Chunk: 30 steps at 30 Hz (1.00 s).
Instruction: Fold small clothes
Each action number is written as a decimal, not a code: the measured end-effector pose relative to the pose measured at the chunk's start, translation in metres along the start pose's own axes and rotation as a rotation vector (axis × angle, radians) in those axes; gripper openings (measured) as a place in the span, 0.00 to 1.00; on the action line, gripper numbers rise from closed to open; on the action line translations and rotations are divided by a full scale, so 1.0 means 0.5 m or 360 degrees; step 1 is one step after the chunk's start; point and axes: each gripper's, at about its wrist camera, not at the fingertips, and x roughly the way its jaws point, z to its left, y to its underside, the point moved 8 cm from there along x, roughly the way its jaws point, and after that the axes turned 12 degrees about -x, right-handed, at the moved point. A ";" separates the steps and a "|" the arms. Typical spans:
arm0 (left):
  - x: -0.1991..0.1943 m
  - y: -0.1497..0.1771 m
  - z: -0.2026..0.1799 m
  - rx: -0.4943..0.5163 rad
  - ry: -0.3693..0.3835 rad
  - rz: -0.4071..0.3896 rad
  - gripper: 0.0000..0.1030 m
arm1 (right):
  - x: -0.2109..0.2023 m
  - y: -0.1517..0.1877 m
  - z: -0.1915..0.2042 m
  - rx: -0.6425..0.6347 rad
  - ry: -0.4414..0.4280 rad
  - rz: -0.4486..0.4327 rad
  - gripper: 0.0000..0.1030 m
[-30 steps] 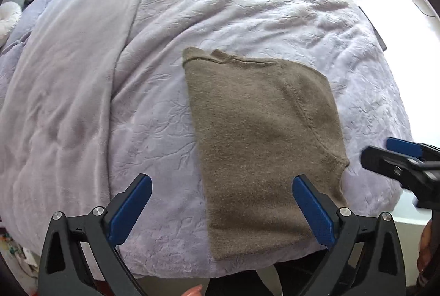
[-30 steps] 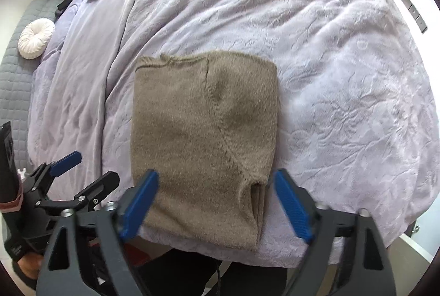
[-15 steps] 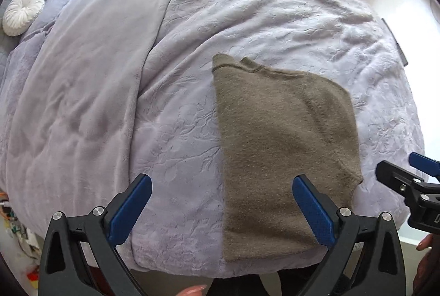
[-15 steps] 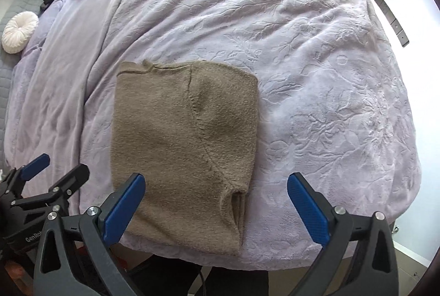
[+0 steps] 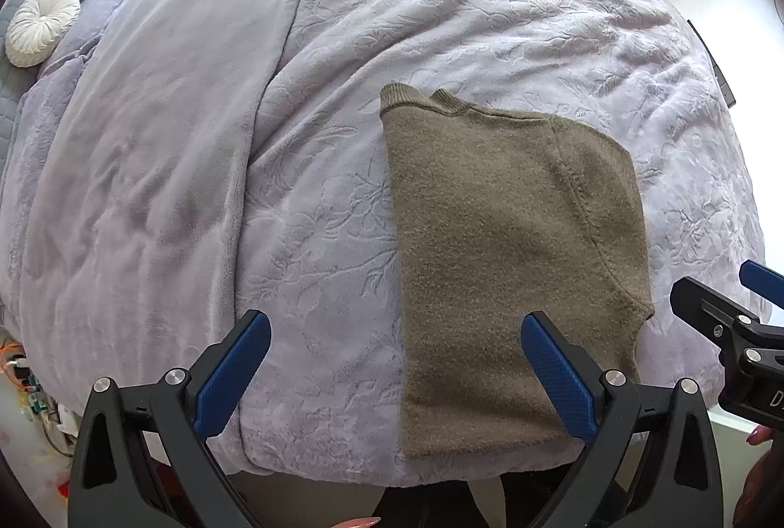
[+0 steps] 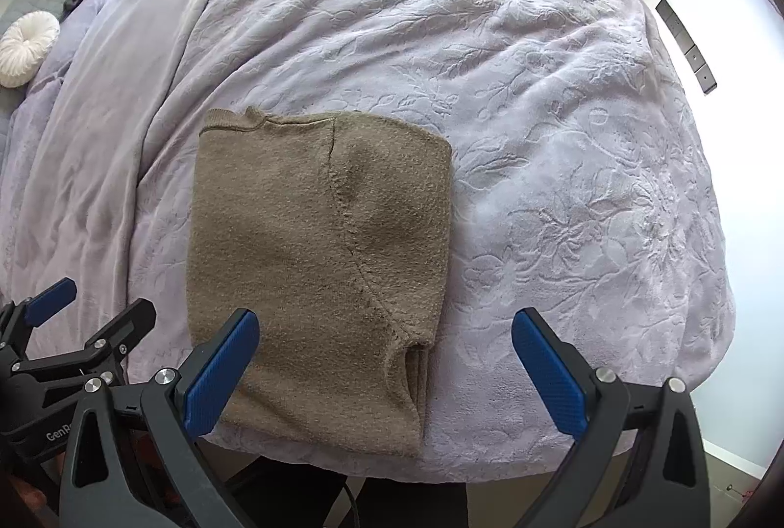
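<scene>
My left gripper (image 5: 392,373) and right gripper (image 6: 384,373) hung with jaws spread wide, holding nothing, at the bottom of each frame. The folded olive sweater (image 5: 509,263) lay flat on the lavender blanket (image 5: 245,136) near its lower edge. A white round cushion (image 5: 41,25) sat at far upper left.

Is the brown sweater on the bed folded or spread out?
Folded: the brown sweater lies as a compact rectangle on the bed, stacked layers showing at its near corner.

Olive-brown knit sweater (image 5: 509,253), folded flat, near bed's front edge
</scene>
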 end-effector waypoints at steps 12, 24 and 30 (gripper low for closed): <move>-0.005 0.000 0.001 -0.0003 -0.0012 -0.0013 0.99 | -0.002 0.003 0.002 0.0002 0.0027 0.0007 1.00; -0.008 0.001 0.003 -0.0004 -0.0013 -0.0010 0.99 | -0.002 0.006 -0.002 0.0013 0.0040 0.0010 1.00; -0.008 0.001 0.003 0.0000 -0.0015 -0.0010 0.99 | -0.003 0.008 -0.002 0.0016 0.0043 0.0010 1.00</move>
